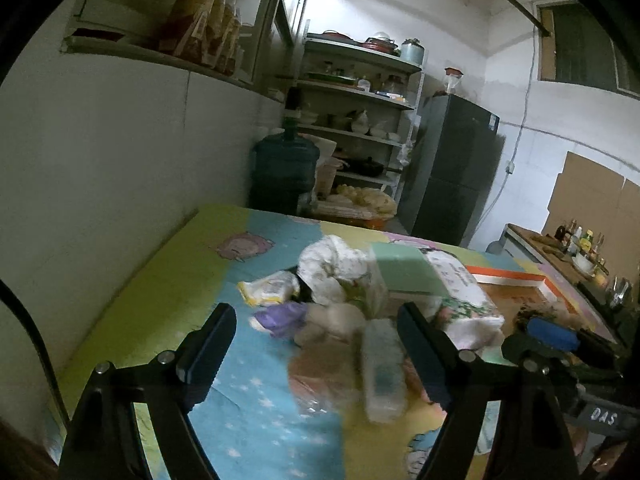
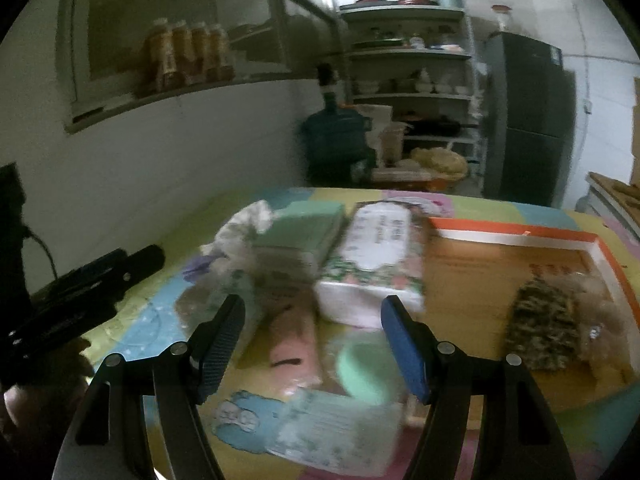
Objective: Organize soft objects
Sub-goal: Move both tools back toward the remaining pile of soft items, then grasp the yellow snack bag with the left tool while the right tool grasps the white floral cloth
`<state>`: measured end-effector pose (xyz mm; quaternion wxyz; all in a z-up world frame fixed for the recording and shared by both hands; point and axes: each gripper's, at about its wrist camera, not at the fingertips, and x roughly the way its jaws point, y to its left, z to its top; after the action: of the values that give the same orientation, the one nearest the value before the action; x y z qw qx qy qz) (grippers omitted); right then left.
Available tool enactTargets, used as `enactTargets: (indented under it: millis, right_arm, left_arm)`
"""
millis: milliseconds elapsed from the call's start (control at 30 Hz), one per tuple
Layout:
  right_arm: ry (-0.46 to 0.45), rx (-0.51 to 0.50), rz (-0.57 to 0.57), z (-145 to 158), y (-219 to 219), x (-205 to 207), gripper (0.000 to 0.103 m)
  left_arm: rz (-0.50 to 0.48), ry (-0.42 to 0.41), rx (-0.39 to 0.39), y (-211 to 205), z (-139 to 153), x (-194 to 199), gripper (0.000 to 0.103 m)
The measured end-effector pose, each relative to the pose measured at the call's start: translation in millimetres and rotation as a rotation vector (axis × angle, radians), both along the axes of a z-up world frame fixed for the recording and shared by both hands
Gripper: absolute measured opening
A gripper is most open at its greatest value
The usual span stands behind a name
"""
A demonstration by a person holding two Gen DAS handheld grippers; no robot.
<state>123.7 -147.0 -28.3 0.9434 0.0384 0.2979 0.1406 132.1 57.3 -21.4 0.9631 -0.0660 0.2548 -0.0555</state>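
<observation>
Both my grippers, left (image 1: 316,322) and right (image 2: 313,314), hover with fingers apart, empty, near the soft-goods pile (image 2: 320,256); orange-rimmed box (image 2: 516,236) at right.

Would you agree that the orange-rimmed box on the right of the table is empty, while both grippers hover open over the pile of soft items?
Not quite: the orange-rimmed box is not empty. The right wrist view shows a dark mottled soft item and something fluffy and tan already in it. The rest holds: the left gripper and the right gripper hover open over the pile.
</observation>
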Motion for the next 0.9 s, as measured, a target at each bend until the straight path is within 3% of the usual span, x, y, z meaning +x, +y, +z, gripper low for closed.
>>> enactTargets:
  millis: [200,300,400,500,700,900]
  right_arm:
    - [0.021,0.01,0.087,-6,30,7,0.072]
    - [0.029,0.008,0.107,-8,40,10,0.072]
    - [0.034,0.002,0.119,-9,47,13,0.072]
    - [0.038,-0.006,0.123,-10,51,16,0.072]
    - [0.055,-0.016,0.123,-14,56,27,0.072]
    - [0.06,-0.03,0.13,-15,63,38,0.072]
  left_arm:
    - [-0.056,0.014,0.02,26,7,34,0.083]
    - [-0.1,0.031,0.069,32,7,59,0.083]
    - [-0.196,0.07,0.113,34,0,81,0.083]
    - [-0.255,0.112,0.172,36,-10,101,0.075]
    - [-0.396,0.213,0.219,36,-33,132,0.073]
    - [-0.419,0.271,0.229,33,-52,152,0.07]
